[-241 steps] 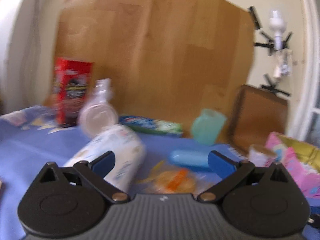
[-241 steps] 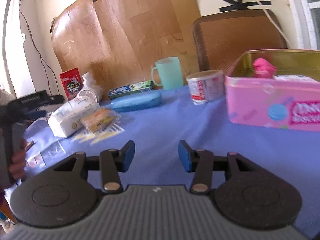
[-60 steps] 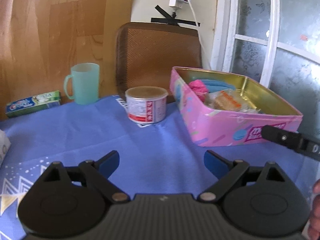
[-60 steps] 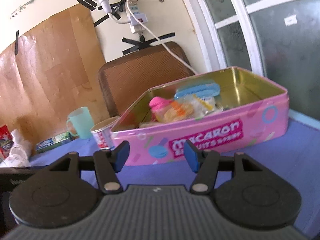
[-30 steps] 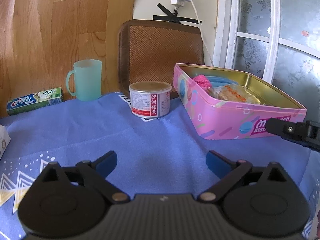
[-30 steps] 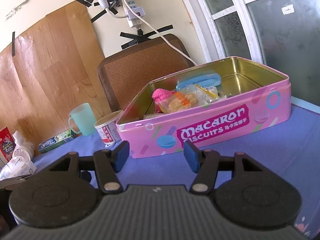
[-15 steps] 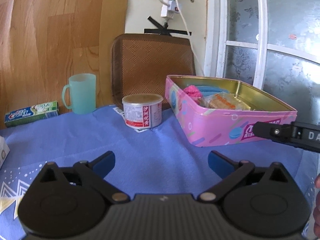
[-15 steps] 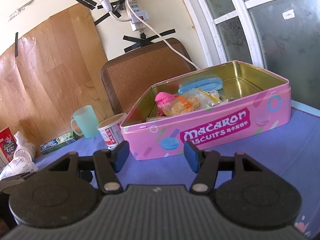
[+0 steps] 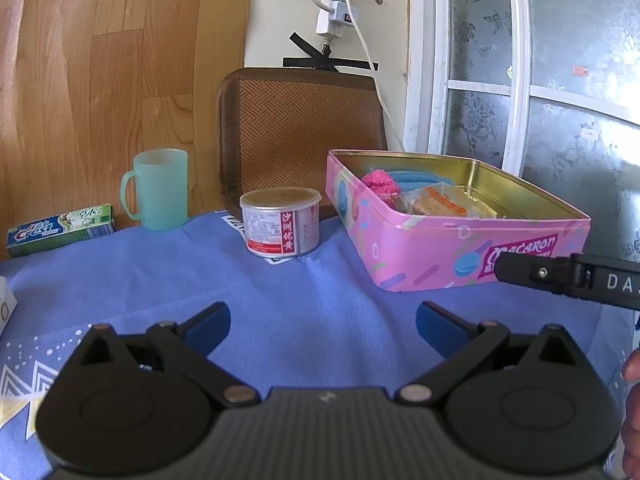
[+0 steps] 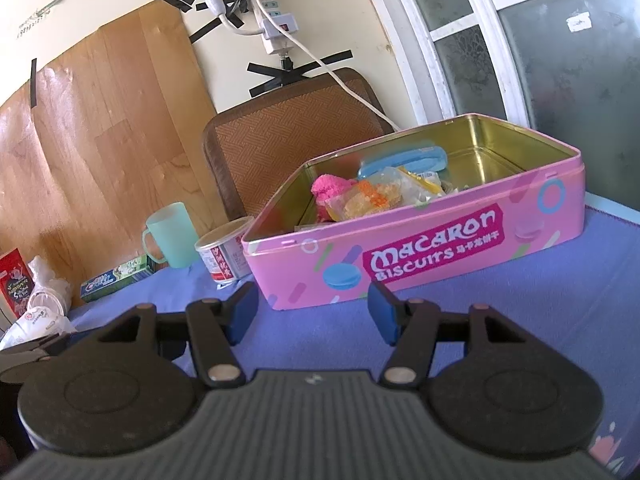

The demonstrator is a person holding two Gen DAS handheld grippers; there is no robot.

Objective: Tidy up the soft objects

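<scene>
Left gripper [image 9: 322, 322]: jaws stood wide apart and held nothing; it hung low over the blue tablecloth [image 9: 280, 300], facing the tin.
Right gripper [image 10: 312, 310]: jaws likewise apart and empty, just in front of the tin's long printed side.
Tin [image 10: 440, 248]: one pink biscuit tin, lid off, stood on the cloth at the right end of the table.
Tin contents: three items counted inside, all toward the tin's left end. One clear snack packet [image 10: 372, 196] with orange pieces lay in front; one pink fluffy item [image 10: 330, 188] lay beside it; one blue case [image 10: 404, 160] lay behind both. Something pale showed under the packet; it could not be identified.
Work done: judged well advanced, since soft items already lay in the tin and the right half of the tin was bare.
Work left: one white soft pack [image 10: 36, 320] was seen at the far left edge of the right view, outside the tin. It was judged the likely remaining item; its full outline was not visible.
Other items, counted: one can [image 9: 280, 222] just left of the tin; one green mug [image 9: 160, 188]; one toothpaste box [image 9: 60, 230]; one red packet [image 10: 16, 284] by the wall; one chair back [image 9: 300, 128] behind the table.
</scene>
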